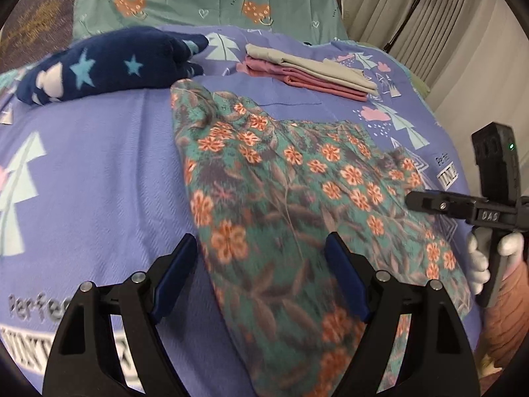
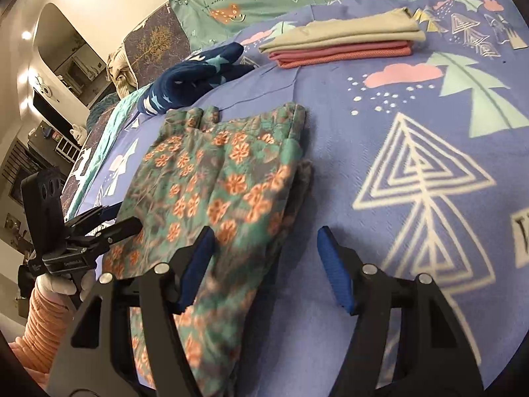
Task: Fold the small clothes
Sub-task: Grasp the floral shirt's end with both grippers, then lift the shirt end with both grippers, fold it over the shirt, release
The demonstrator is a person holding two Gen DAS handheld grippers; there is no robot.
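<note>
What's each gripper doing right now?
Left gripper: open, over the floral garment, holding nothing.
Right gripper: open at the garment's edge, holding nothing.

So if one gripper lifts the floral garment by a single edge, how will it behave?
The floral garment will probably go floppy and drape, since it lies wrinkled and follows the purple blanket. It looks thin, so likely light. Its folded layers would probably fall open, as neither the left gripper nor the right gripper pins them.

Both grippers point steeply downward, jaws parted and gripping nothing — left gripper (image 1: 261,278) wider, right gripper (image 2: 264,264) narrower. White-gloved hands (image 1: 479,258) hold them — peach ribbed sleeves behind.
</note>
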